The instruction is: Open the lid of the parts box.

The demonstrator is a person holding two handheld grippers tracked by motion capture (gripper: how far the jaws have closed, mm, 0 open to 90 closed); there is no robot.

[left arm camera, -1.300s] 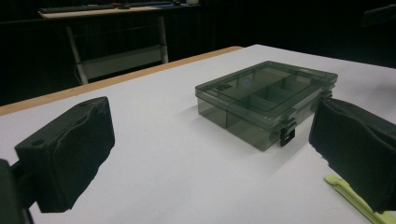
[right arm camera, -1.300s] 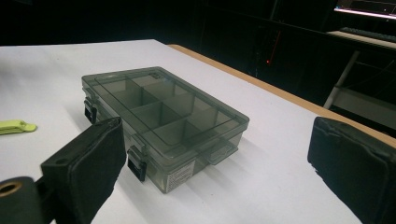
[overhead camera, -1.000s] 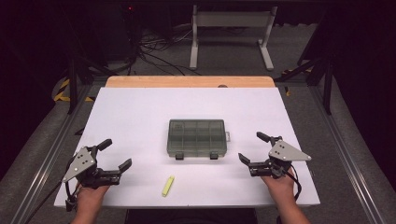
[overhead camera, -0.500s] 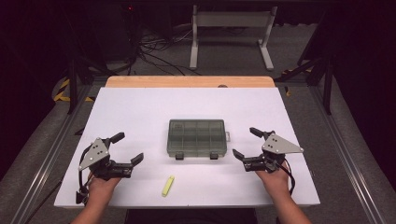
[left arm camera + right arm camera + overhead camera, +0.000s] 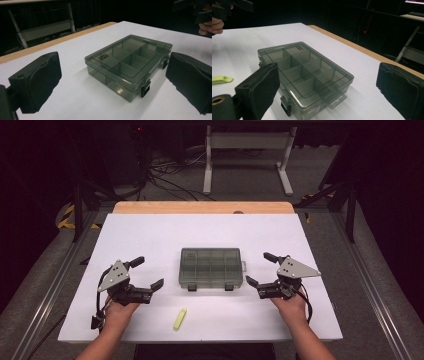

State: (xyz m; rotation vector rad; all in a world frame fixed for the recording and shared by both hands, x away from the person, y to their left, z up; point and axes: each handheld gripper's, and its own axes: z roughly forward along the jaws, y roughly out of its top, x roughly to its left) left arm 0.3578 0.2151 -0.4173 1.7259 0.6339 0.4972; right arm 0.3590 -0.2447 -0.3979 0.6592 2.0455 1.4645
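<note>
A smoky grey clear plastic compartment box (image 5: 211,267) lies shut in the middle of the white table (image 5: 150,235), two black latches on its near side. Its lid and dividers show close up in the left gripper view (image 5: 130,62) and the right gripper view (image 5: 302,72). My left gripper (image 5: 147,273) stands open just left of the box, jaws pointing at it. On the box's right side my right gripper (image 5: 261,269) is open too, facing it. Nothing lies between either pair of jaws. A small yellow-green piece (image 5: 179,318) (image 5: 220,79) lies near the front edge.
A wooden strip (image 5: 202,207) runs along the table's far edge. Beyond it stand a metal frame (image 5: 247,150) and loose cables (image 5: 170,172) on the dark floor. Rails run along both sides of the table.
Both grippers have moved inward toward the box, the left one rightward and forward, the right one leftward. Both stayed open. The box and the yellow-green piece have not moved.
</note>
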